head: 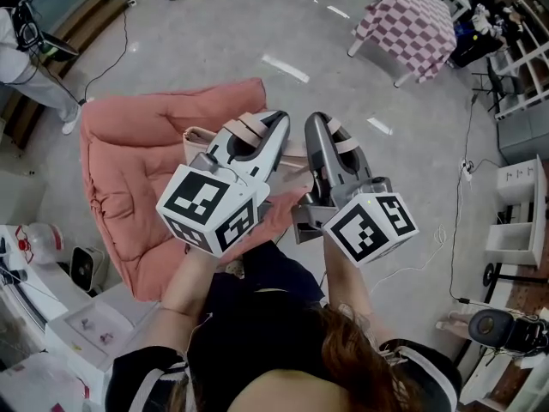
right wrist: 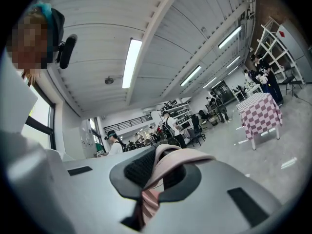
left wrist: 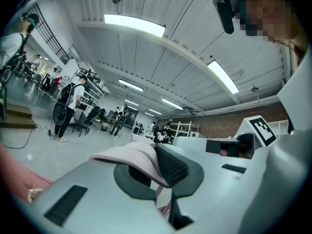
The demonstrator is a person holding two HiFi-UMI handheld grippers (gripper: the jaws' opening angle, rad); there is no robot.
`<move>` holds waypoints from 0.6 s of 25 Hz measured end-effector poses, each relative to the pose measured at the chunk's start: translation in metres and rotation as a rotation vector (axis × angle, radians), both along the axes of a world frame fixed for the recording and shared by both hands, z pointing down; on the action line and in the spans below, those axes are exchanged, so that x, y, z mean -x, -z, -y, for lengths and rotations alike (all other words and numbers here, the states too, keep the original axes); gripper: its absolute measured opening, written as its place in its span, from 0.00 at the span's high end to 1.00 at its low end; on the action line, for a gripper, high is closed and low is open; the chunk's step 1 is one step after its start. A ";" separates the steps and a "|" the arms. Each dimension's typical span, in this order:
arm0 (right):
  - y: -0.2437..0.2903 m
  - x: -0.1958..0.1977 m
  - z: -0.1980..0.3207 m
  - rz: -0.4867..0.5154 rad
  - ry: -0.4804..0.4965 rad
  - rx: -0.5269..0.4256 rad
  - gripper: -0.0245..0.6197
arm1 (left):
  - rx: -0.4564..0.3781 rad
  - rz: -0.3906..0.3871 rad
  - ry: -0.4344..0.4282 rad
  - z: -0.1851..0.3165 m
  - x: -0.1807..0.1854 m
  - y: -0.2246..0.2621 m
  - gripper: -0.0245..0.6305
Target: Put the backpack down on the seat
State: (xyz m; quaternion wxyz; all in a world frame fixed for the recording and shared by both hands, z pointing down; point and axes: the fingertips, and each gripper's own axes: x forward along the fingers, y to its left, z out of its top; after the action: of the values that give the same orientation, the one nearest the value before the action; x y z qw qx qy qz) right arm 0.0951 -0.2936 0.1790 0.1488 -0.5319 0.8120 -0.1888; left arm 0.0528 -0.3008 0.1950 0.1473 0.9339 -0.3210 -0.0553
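Note:
Both grippers are held up in front of me, over the right edge of a pink cushioned seat [head: 129, 157]. My left gripper [head: 257, 127] is shut on a pale pink backpack strap [head: 250, 126]. That strap [left wrist: 131, 155] drapes over the closed jaws of the left gripper [left wrist: 156, 167] in its own view. My right gripper [head: 330, 137] is shut on the other strap [head: 345, 144], which folds over and hangs down between the jaws of the right gripper [right wrist: 153, 172] as a pink band [right wrist: 183, 156]. The backpack [head: 196, 137] hangs under the grippers, mostly hidden by them.
A checkered-cloth table [head: 412, 24] stands on the grey floor at the far right. White shelving [head: 517, 204] lines the right side. A small fan [head: 81, 269] and white boxes sit at the lower left. A person [head: 26, 63] stands at the far left; cables cross the floor.

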 end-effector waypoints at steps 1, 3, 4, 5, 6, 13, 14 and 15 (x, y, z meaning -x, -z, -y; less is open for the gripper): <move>-0.003 -0.005 0.007 0.002 0.003 0.008 0.90 | 0.010 0.001 0.000 0.006 -0.005 -0.003 0.93; -0.009 -0.014 0.020 0.008 0.009 0.026 0.90 | 0.034 0.000 0.002 0.019 -0.013 -0.009 0.93; -0.013 -0.017 0.026 0.009 0.012 0.035 0.90 | 0.046 0.001 0.005 0.025 -0.017 -0.013 0.93; -0.017 -0.020 0.031 0.010 0.015 0.043 0.90 | 0.058 0.002 0.008 0.031 -0.020 -0.017 0.93; -0.021 -0.022 0.036 0.011 0.019 0.050 0.90 | 0.068 0.004 0.010 0.035 -0.022 -0.021 0.93; -0.044 -0.034 0.060 0.012 0.062 0.033 0.90 | 0.114 -0.005 0.012 0.064 -0.036 -0.046 0.93; -0.047 -0.034 0.062 0.016 0.070 0.034 0.90 | 0.123 -0.003 0.015 0.068 -0.037 -0.050 0.93; -0.051 -0.035 0.065 0.021 0.077 0.038 0.90 | 0.132 0.000 0.019 0.071 -0.038 -0.054 0.93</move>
State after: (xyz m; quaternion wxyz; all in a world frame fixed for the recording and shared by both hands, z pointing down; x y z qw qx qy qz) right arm 0.1301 -0.3585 0.2299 0.1399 -0.5009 0.8265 -0.2153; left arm 0.0907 -0.3721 0.2491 0.2079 0.9191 -0.3327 -0.0355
